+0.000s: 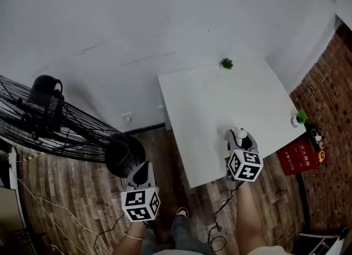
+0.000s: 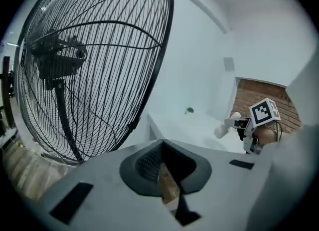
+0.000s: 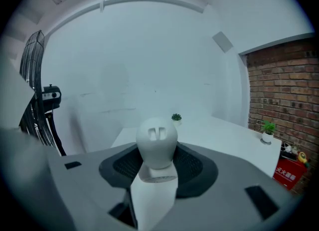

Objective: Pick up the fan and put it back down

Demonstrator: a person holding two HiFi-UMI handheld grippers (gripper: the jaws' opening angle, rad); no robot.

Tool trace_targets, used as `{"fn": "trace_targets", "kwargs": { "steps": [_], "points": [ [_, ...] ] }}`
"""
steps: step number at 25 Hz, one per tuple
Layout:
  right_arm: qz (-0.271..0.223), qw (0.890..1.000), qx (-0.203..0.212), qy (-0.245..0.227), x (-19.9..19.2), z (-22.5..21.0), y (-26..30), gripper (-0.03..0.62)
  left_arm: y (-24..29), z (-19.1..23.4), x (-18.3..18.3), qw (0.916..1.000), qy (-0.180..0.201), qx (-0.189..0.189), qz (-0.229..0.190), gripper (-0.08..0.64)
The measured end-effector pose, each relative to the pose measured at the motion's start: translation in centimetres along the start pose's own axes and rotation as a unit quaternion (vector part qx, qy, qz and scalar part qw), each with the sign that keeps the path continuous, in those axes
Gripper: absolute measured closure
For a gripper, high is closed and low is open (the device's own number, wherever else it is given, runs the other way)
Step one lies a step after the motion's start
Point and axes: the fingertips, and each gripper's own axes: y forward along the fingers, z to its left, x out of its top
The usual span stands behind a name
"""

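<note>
A small white fan (image 3: 157, 142) with a rounded head and two slots stands upright between the jaws of my right gripper (image 3: 155, 175), which is shut on its stem. In the head view that gripper (image 1: 238, 141) is over the near edge of the white table (image 1: 220, 99), with the white fan (image 1: 237, 134) at its tip. My left gripper (image 1: 142, 174) hangs over the wooden floor by the table's left corner. Its jaws (image 2: 169, 187) are together with nothing in them. A large black cage fan (image 1: 55, 121) on a round base stands to its left.
The big black fan (image 2: 94, 60) fills the left gripper view close by. A tiny green plant (image 1: 226, 63) sits at the table's far edge and a potted plant (image 1: 300, 117) at its right edge. A red box (image 1: 301, 156) lies by the brick wall. Cables (image 1: 49, 204) trail across the floor.
</note>
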Motion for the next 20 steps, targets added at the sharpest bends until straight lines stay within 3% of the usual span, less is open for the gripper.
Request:
{"fn": "trace_targets", "kwargs": {
  "steps": [12,20],
  "points": [
    [0.032,0.999,0.016,-0.014,-2.6,-0.3,6.0,0.403,-0.3,2.2,-3.2,0.9985,-0.021,0.041,0.028,0.549],
    [0.033,0.999,0.021,-0.025,-3.1,-0.4,7.1,0.402,-0.4,2.6,-4.0,0.9979,-0.022,0.049,0.035,0.549]
  ]
}}
